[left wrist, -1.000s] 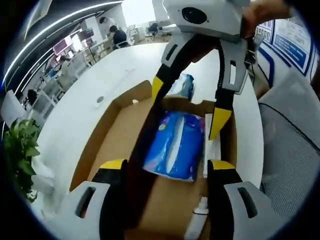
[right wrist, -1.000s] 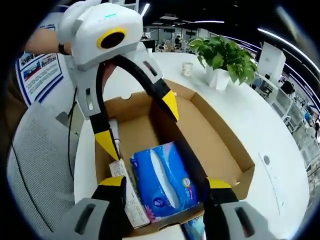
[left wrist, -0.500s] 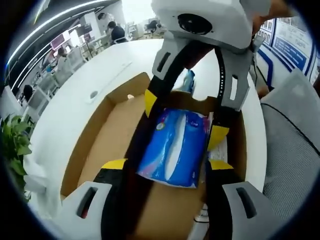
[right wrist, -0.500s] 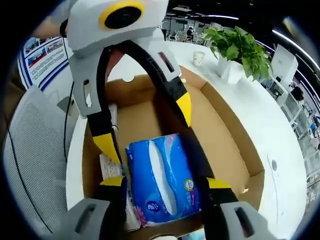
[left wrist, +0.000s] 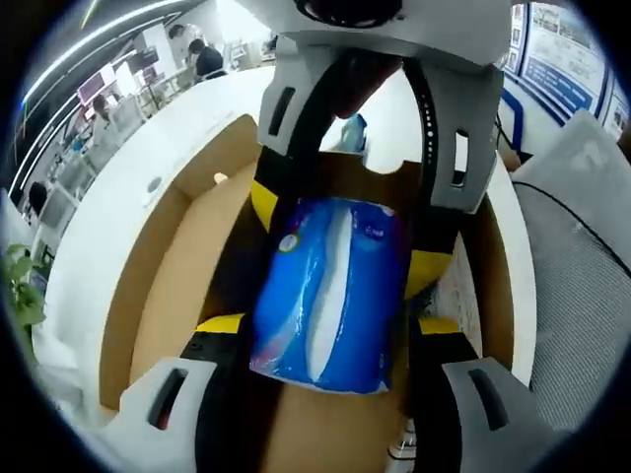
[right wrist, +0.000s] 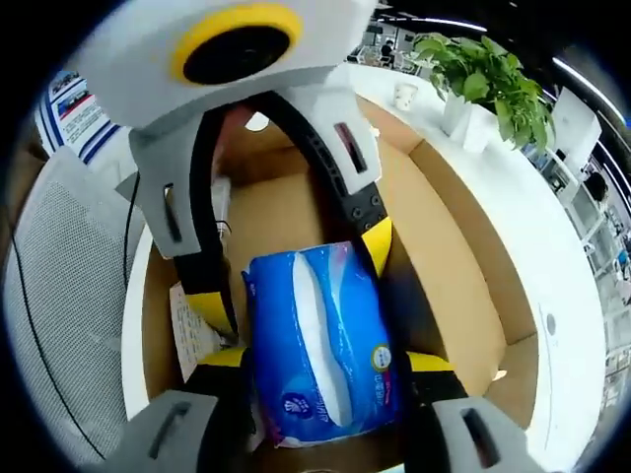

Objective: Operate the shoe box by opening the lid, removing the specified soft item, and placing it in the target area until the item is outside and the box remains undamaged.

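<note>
An open cardboard shoe box [left wrist: 173, 266] is seen lying on a white table [left wrist: 108, 207], its brown floor and low walls exposed and no lid over it. Inside the box, toward one long wall, a blue tissue pack [left wrist: 330, 286] is found, with a pale strip running down the middle of its top face. In the left gripper view, the left gripper [left wrist: 325, 335] is set over the near end of the pack, its yellow-tipped jaws spread wide, one on each side of the pack; whether the tips touch the wrapper cannot be told. The right gripper [left wrist: 345, 222] is seen coming in from the far end of the pack, its jaws likewise parted and placed to either side of it. In the right gripper view the same arrangement is shown from the other end: the right gripper [right wrist: 320, 370] straddles the near end of the tissue pack [right wrist: 315, 340], and the left gripper [right wrist: 296, 271] is placed astride the far end. A printed white slip [right wrist: 192, 330] is seen beside the pack, against the box wall [right wrist: 153, 296]. A potted green plant [right wrist: 483, 79] and a small white cup [right wrist: 404, 94] are seen on the table [right wrist: 552, 256] beyond the box, and a grey mesh chair back [right wrist: 59, 286] is seen beside the table.
</note>
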